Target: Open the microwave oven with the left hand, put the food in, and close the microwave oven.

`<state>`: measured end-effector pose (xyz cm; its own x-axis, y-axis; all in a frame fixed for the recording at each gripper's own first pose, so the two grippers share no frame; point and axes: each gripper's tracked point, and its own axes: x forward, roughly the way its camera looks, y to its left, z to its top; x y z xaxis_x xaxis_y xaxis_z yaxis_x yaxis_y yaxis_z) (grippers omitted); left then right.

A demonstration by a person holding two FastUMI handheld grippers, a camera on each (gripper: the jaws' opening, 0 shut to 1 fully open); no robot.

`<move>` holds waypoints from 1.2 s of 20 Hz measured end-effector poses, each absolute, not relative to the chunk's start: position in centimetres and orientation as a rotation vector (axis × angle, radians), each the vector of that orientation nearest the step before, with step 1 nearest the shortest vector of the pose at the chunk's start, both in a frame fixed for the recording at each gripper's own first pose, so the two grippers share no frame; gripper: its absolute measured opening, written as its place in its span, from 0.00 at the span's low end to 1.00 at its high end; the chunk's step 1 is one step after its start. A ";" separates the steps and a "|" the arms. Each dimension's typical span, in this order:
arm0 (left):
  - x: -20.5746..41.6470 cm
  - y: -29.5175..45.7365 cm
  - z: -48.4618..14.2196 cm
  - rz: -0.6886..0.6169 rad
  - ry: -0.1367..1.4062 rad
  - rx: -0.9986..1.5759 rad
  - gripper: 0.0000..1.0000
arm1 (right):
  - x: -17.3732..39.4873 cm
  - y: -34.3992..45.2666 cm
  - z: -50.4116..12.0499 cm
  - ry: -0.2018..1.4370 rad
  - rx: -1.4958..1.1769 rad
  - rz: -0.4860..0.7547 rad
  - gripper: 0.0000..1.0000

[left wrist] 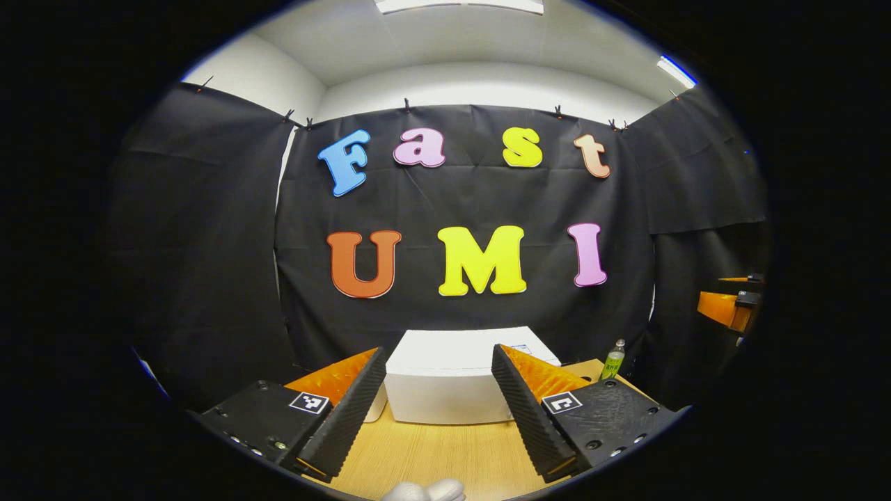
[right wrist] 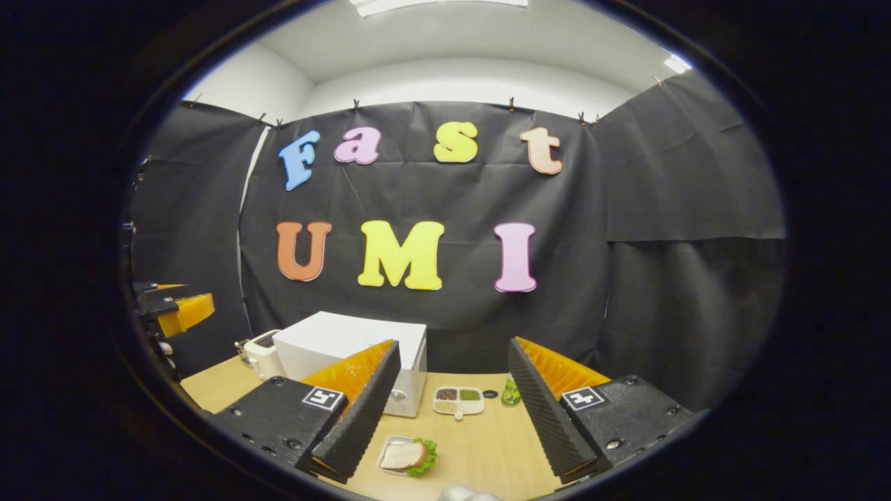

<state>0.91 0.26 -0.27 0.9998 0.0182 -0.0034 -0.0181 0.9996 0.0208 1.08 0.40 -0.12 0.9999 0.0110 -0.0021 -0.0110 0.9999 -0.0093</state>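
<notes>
A white microwave oven (left wrist: pixel 452 379) stands on the wooden table (left wrist: pixel 445 452), door closed, straight ahead of my left gripper (left wrist: pixel 438 410), which hovers open above the table a short way in front of it. In the right gripper view the microwave oven (right wrist: pixel 348 348) sits at the back left, and a sandwich with lettuce on a small white plate (right wrist: pixel 407 456) lies on the table (right wrist: pixel 487 445) just beyond my open right gripper (right wrist: pixel 452 417). Both grippers hold nothing. The other gripper (right wrist: pixel 177 309) shows at the far left edge of the right gripper view.
A white toaster (right wrist: pixel 261 355) stands left of the microwave. A divided tray of grains (right wrist: pixel 458 401) and a green bottle (right wrist: pixel 511 393) sit behind the sandwich. The green bottle (left wrist: pixel 612 360) is right of the microwave in the left gripper view.
</notes>
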 end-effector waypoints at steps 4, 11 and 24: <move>1.2 0.0 -0.4 0.023 0.003 0.028 0.95 | 1.4 0.2 -0.2 0.002 -0.008 0.016 0.99; 1.9 -0.5 -1.2 0.028 0.017 0.029 0.95 | 1.9 -0.5 -0.4 0.009 -0.009 0.017 0.99; 11.9 -10.1 -16.7 -0.106 0.100 0.023 0.95 | 0.9 -5.0 -0.2 0.023 -0.056 -0.066 0.92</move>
